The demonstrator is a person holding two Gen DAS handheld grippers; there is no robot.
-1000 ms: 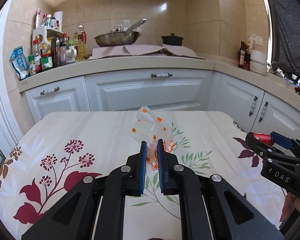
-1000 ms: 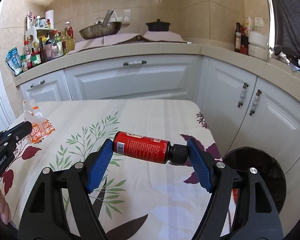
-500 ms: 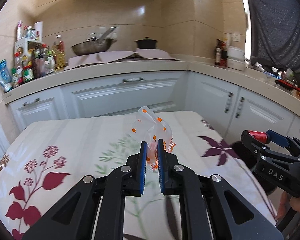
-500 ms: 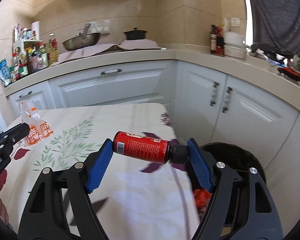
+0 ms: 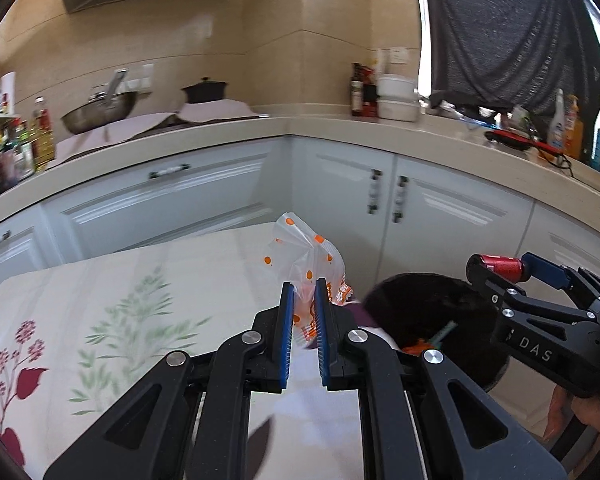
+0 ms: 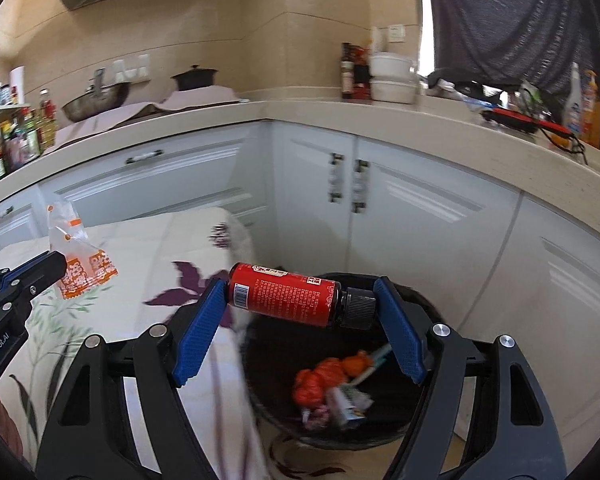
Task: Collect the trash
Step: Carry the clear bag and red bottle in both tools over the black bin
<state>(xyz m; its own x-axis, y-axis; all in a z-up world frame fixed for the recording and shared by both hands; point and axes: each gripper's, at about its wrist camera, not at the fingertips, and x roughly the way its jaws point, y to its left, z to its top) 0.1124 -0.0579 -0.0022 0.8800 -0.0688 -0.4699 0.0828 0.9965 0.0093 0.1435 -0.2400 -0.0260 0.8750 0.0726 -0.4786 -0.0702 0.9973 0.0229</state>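
The left gripper pinches a limp, featherlight plastic wrapper above the table edge, while the right gripper clamps a rigid, likely slippery red bottle end-to-end over the bin

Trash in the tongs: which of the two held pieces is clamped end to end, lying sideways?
The red bottle in the right tongs, base to cap; the left tongs' plastic bag stands upward.
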